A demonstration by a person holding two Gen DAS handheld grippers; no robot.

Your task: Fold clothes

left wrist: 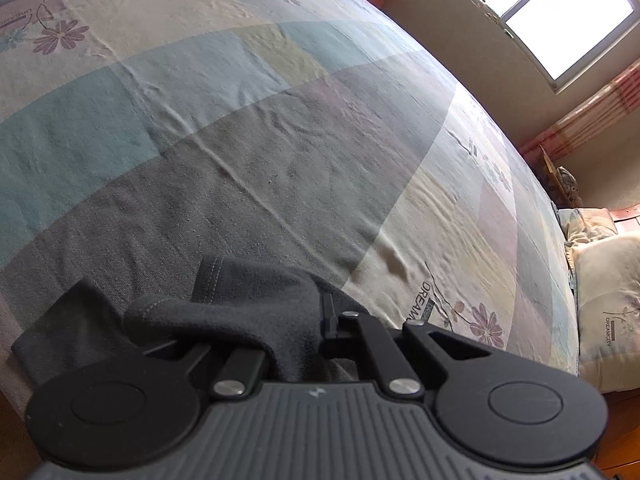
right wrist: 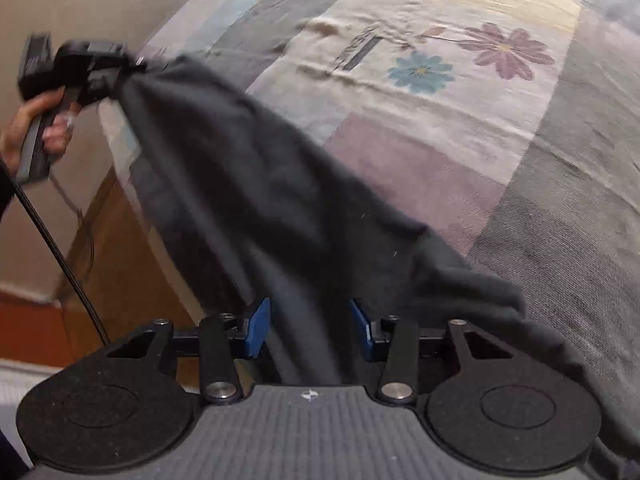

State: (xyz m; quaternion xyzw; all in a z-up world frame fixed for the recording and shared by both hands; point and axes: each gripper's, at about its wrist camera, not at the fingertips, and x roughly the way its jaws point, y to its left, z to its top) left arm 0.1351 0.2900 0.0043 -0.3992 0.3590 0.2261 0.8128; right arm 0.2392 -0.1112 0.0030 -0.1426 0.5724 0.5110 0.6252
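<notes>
A dark grey garment (right wrist: 256,184) stretches from my left gripper (right wrist: 132,66) down to my right gripper (right wrist: 310,328). A hand (right wrist: 36,120) holds the left gripper at the upper left, beyond the bed's edge. In the left wrist view the left gripper (left wrist: 316,320) is shut on the garment (left wrist: 248,300), and bunched cloth drapes over and hides its left finger. The right gripper's blue pads (right wrist: 258,328) stand somewhat apart, with a thick fold of the garment filling the gap between them. The rest of the garment (right wrist: 480,280) lies on the bed to the right.
The bed (left wrist: 260,140) carries a patchwork sheet with flower prints (right wrist: 504,48). Pillows (left wrist: 608,304) lie at its right end below a window (left wrist: 560,12). A wooden floor and the bed's side (right wrist: 120,248) show at the left, and a black cable (right wrist: 52,240) hangs from the left gripper.
</notes>
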